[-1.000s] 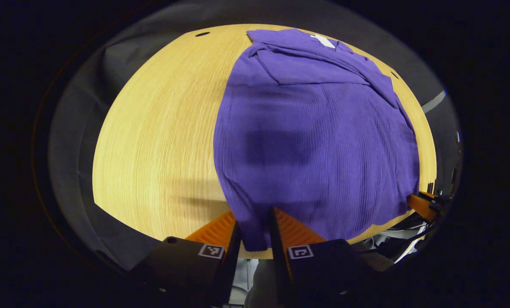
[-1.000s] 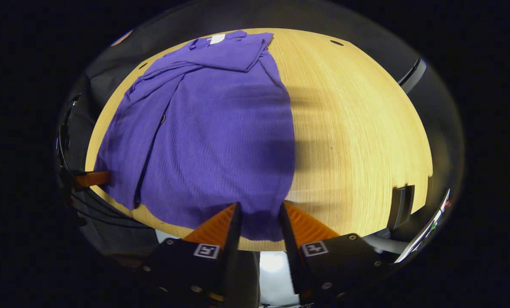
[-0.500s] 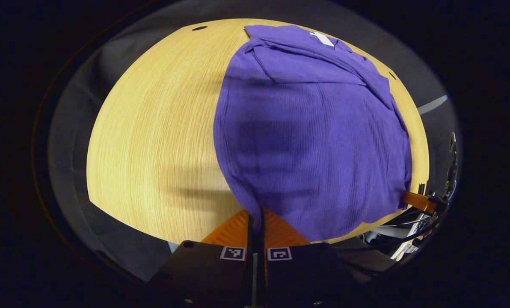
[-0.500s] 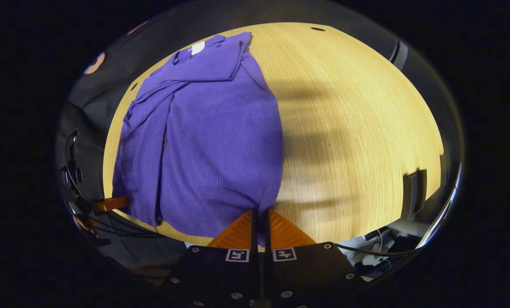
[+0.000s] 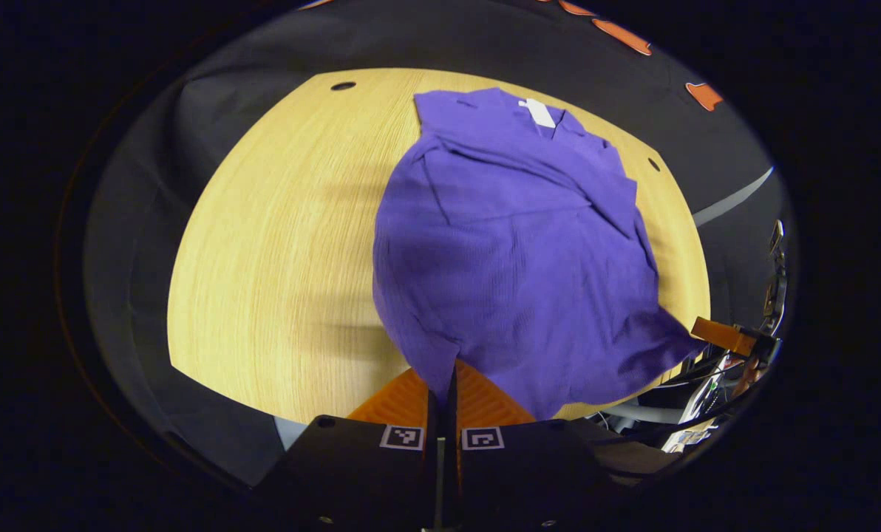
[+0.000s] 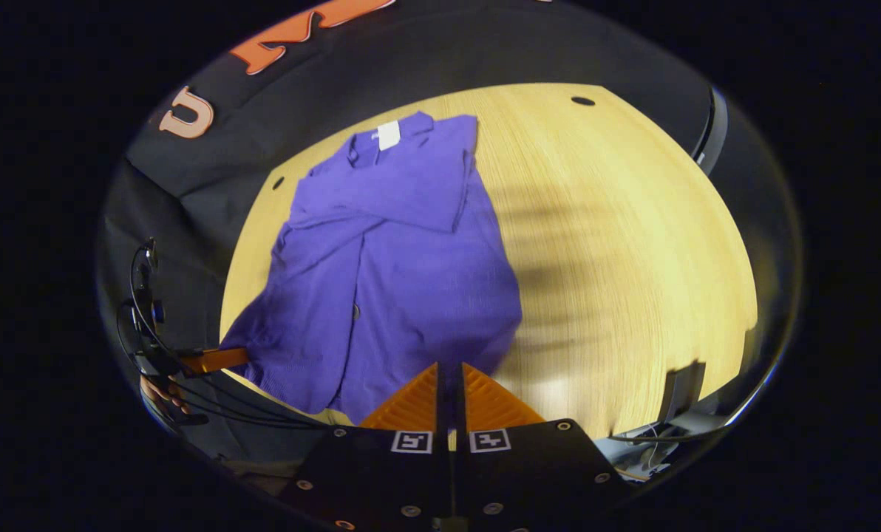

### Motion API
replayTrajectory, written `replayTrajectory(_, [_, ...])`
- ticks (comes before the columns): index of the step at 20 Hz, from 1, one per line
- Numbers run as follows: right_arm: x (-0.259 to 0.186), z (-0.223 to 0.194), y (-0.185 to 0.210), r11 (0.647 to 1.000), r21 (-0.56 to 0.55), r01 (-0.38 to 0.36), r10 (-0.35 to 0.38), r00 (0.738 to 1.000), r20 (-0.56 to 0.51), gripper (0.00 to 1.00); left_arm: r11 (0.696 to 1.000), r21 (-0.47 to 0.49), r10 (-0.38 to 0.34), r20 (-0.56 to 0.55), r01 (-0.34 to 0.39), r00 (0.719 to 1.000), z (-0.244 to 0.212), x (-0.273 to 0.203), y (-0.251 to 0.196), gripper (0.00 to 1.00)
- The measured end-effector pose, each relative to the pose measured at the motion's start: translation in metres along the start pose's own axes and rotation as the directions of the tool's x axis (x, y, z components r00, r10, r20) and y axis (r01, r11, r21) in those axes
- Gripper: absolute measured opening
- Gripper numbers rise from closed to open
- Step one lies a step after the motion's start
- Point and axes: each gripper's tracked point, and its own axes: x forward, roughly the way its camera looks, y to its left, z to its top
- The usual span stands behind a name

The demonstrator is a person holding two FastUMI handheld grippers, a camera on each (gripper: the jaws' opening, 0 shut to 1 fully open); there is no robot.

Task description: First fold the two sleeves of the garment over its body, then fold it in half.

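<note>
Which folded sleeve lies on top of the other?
The sleeve folded from the left gripper's side lies on top; its cuff edge shows unbroken, crossing the other sleeve.

**Right gripper pinches the near hem of the purple garment**

The purple garment (image 6: 396, 258) lies on the wooden table (image 6: 633, 244), collar and white neck tag (image 6: 388, 135) at its far end. Both sleeves are folded over the garment's body. At the garment's near hem the right gripper (image 6: 451, 384) has its fingers drawn together on a corner of cloth, which looks lifted off the table, though blur makes this uncertain. The left gripper (image 6: 215, 360) meets the garment's other near corner; its grip cannot be made out. A hand (image 6: 161, 393) shows just below it.
</note>
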Motion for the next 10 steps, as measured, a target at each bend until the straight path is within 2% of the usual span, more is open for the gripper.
replayTrajectory(3, [-0.004,0.023,-0.001,0.999,-0.043,-0.001,0.002,1.0,0.03,0.02,1.0,0.029,0.003,0.041,-0.004,0.999,0.027,-0.008,-0.008,0.05])
replayTrajectory(5, [0.001,0.014,-0.016,0.997,-0.063,0.048,-0.048,0.999,-0.006,0.02,0.999,0.047,0.01,0.052,-0.013,0.999,0.035,-0.01,-0.01,0.05])
replayTrajectory(8, [0.018,-0.031,-0.049,0.985,-0.107,0.134,-0.146,0.982,-0.118,0.01,0.998,0.052,0.015,0.041,-0.017,0.999,0.029,-0.008,-0.013,0.05])
replayTrajectory(10, [0.029,-0.07,-0.056,0.986,-0.079,0.147,-0.161,0.961,-0.224,0.06,0.999,0.041,0.02,0.027,-0.021,0.999,0.024,-0.005,-0.011,0.05])
